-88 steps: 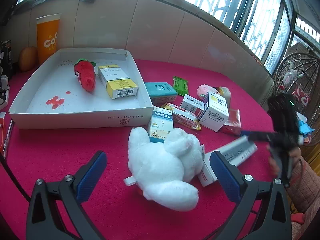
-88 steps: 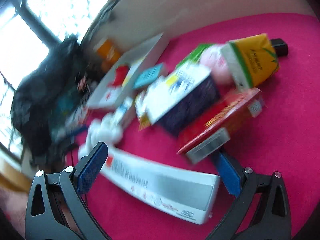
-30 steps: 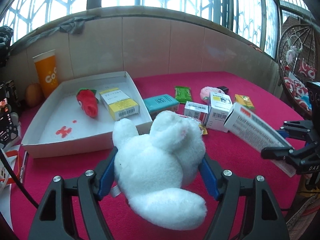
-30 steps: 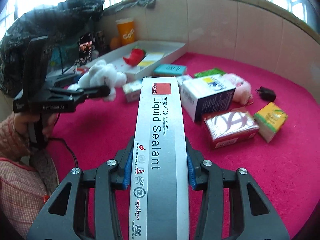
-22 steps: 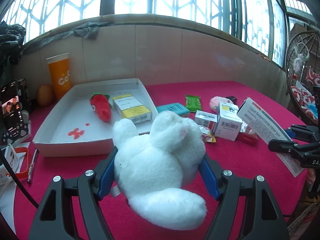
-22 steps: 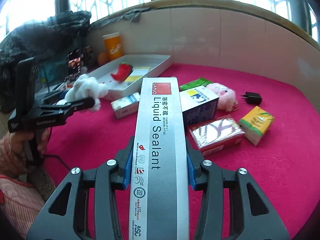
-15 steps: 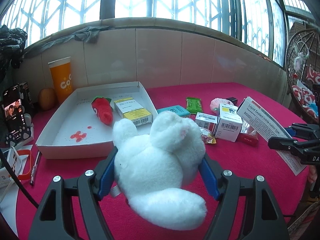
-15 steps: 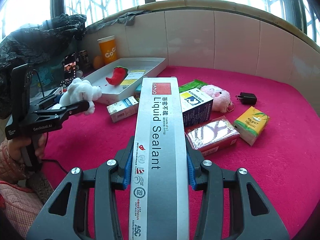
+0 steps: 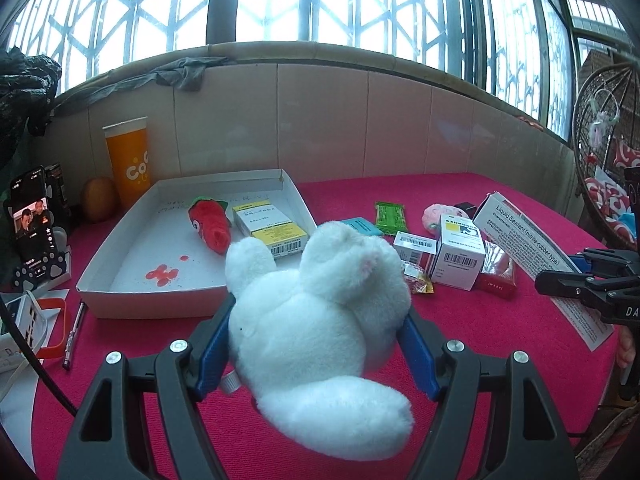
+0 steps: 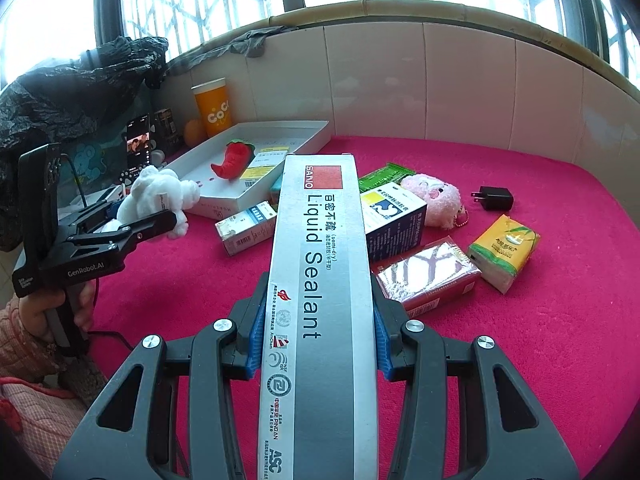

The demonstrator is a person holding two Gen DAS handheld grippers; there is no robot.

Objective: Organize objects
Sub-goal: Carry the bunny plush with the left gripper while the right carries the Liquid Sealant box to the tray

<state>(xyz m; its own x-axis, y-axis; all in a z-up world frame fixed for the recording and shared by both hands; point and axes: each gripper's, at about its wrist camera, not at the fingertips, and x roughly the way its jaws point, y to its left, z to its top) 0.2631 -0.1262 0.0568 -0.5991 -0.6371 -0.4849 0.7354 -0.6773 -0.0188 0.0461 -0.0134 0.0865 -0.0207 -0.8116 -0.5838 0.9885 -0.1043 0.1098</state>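
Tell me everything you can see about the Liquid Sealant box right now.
The Liquid Sealant box is a long, narrow grey-and-white carton, cardboard by the look of it, with a red square, black "Liquid Sealant" lettering and small logos on top. The right gripper is shut on it, blue pads pressing both long sides. It is held off the red tabletop, far end pointing toward the white tray. The left wrist view shows it tilted, with a printed white side.

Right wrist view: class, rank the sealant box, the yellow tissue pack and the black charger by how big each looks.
1. Sealant box, though nearness to the camera exaggerates it.
2. Yellow tissue pack.
3. Black charger.
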